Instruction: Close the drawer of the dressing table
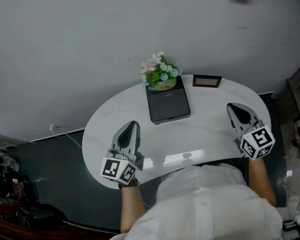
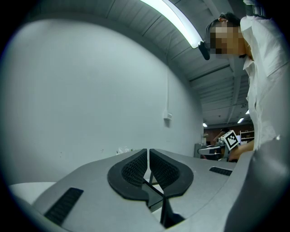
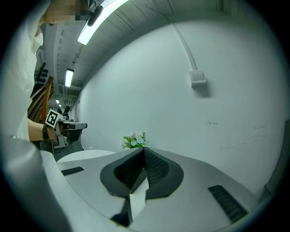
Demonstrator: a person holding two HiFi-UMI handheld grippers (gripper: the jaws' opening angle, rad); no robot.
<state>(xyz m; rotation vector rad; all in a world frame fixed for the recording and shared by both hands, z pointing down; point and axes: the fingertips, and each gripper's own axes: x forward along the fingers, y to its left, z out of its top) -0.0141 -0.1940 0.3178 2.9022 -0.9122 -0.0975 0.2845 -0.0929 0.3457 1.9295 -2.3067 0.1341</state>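
1. The white counter (image 1: 113, 126) is oval. At its far edge stand flowers (image 1: 159, 70), a black box (image 1: 168, 104) and, to the right, a small frame (image 1: 206, 81).
2. The drawer itself is not plainly visible. It probably sits under the near edge, where the person's torso covers it. A dark strip (image 1: 218, 164) under that edge, right of centre, may be part of it.
3. The left claw (image 1: 131, 128) hovers over the near left of the counter, its pads pressed together with nothing between them.
4. The right claw (image 1: 236, 110) hovers over the near right, also closed and empty.
5. Handling, as a guess: a drawer front is stiff and runs on slides, so it needs a push rather than a pinch. The closed claw tips or the claw body can press flat against the middle of the front.
6. Pushing off-centre could skew it on the slides. A hard shove could shake the flowers and frame.
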